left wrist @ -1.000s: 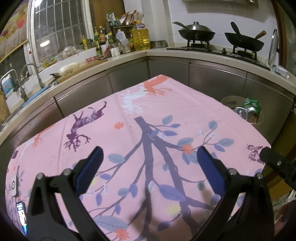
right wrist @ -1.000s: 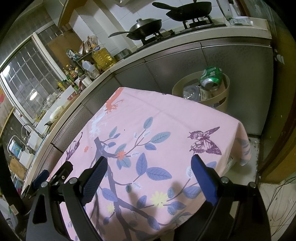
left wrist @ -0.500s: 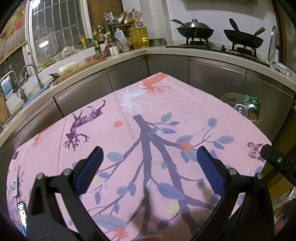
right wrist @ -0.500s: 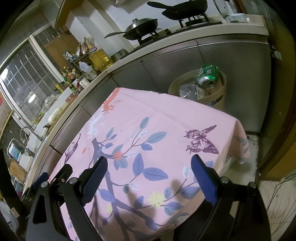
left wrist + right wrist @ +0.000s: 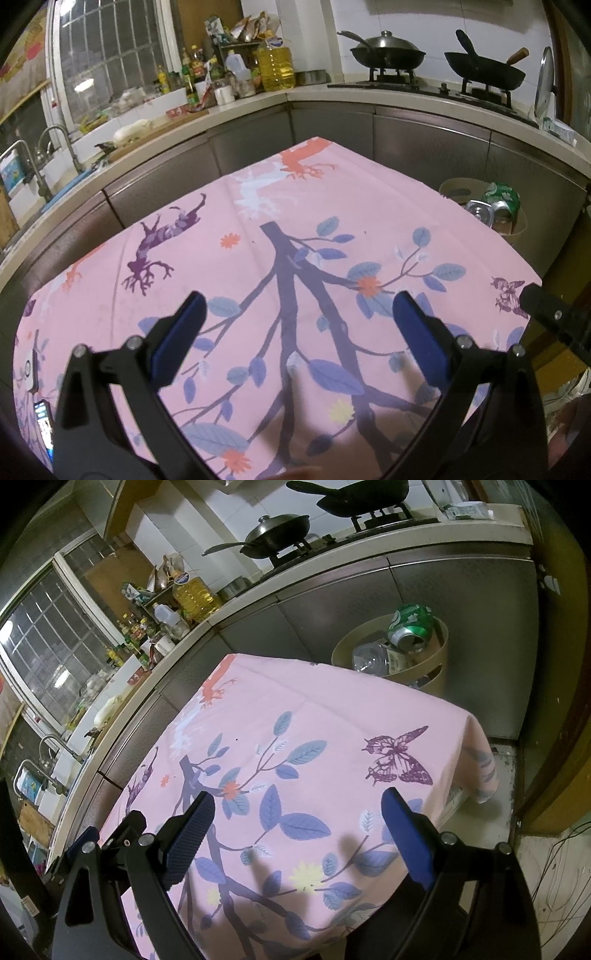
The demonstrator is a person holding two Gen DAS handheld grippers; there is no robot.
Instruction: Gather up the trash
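Over the pink tablecloth (image 5: pixel 258 236) I'm hovering left gripper (image 5: pixel 295 325) and right gripper (image 5: pixel 297 818), both gaping wide, gripping nothing. Green can (image 5: pixel 412 624) is sitting in the beige bin (image 5: pixel 441 672) at 1 o'clock.

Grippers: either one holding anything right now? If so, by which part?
Nothing held. Left gripper and right gripper are both open, only the pink tablecloth between their fingers.
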